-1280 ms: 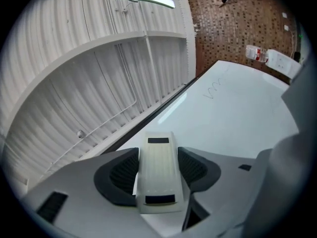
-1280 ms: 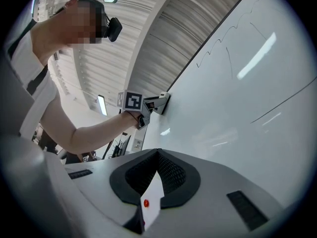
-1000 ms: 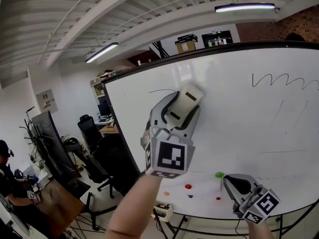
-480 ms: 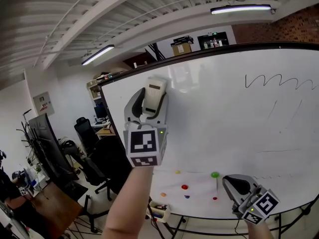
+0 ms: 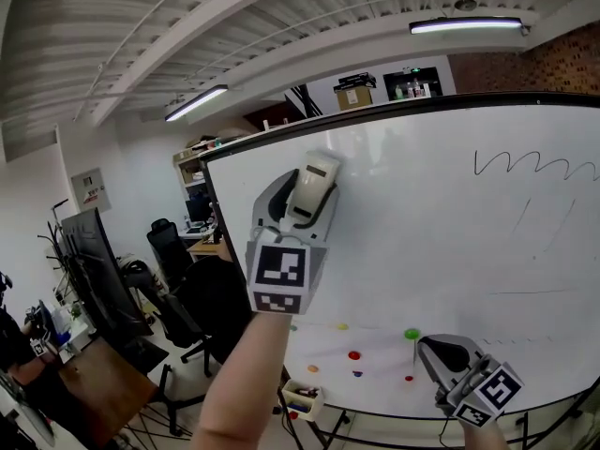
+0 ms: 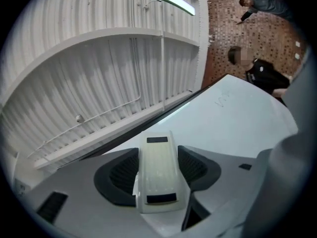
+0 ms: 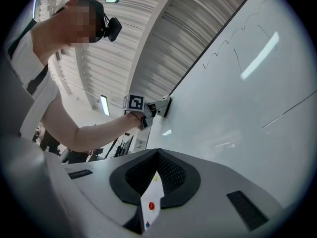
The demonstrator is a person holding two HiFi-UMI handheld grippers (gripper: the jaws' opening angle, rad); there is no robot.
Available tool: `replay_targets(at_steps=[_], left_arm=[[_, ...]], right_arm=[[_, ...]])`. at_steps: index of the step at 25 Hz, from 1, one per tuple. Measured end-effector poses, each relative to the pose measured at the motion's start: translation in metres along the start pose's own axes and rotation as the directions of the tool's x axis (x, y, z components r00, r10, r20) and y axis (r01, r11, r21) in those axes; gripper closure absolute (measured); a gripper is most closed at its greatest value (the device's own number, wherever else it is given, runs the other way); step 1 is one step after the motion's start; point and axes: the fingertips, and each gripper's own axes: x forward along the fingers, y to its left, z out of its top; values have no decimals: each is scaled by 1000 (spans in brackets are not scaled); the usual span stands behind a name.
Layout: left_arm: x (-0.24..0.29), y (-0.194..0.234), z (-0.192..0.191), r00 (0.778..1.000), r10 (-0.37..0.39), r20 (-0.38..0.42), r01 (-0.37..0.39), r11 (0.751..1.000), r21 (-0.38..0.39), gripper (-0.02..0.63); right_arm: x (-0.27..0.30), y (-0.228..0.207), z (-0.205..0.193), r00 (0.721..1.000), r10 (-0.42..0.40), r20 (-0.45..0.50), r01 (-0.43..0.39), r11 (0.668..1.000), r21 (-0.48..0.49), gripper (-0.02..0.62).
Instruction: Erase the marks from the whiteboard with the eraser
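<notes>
The left gripper point(image 5: 305, 202) was clamped on the one eraser point(image 5: 314, 181), held against the whiteboard point(image 5: 441, 251) near its upper left corner. The right gripper point(image 5: 439, 352) hung low, jaws together and empty. One wavy mark point(image 5: 534, 164) lay well apart to the right, with perhaps three fainter strokes below it. A tilted push could twist the eraser loose, or a light pass could miss those faint lines.

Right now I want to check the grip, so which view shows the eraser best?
The left gripper view: the eraser fills the centre, clamped in the left tool. The head view shows it smaller, beyond the tool, at the whiteboard's upper left. The right gripper view shows it only as a tiny distant shape.
</notes>
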Motion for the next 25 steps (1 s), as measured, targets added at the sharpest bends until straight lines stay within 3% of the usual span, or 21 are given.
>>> replay_targets(at_steps=[4,8,10,12,15,17,19,22,25], left_arm=[[-16,63,-34,982,176,-69,-181,981,-70,324],[-16,61,-32,980,188,-70,-192,979,-66,328],[-10,42,-20,991,124,-53,-128,989,-68,330],[-3,8,-5,999,13,-41,-14,1000,-17,328],[1,-42,7,983,-172,-69,178,980,89,328],[-1,-49,6,973,-217,-81,224,970,95,328],[-3,-32,-2,980,-180,-89,185,981,53,325],[-10,26,-26,993,-48,-112,39,996,-82,325],[-21,90,-50,989,71,-131,-102,964,-246,324]], right_arm=[[-1,1,1,1000,-9,-1,9,1000,-3,588],[-2,4,1,1000,-10,-5,10,1000,-2,588],[-2,5,0,1000,-8,-7,8,1000,0,588],[-3,5,-1,1000,-7,-8,7,1000,5,588],[-3,6,-2,1000,-3,-7,3,1000,6,588],[-1,7,-1,1000,1,-5,-1,1000,3,588],[2,9,2,1000,3,-1,-3,1000,0,588],[4,13,3,1000,3,0,-3,1000,-4,588],[-1,11,6,1000,-11,-4,11,1000,-6,588]])
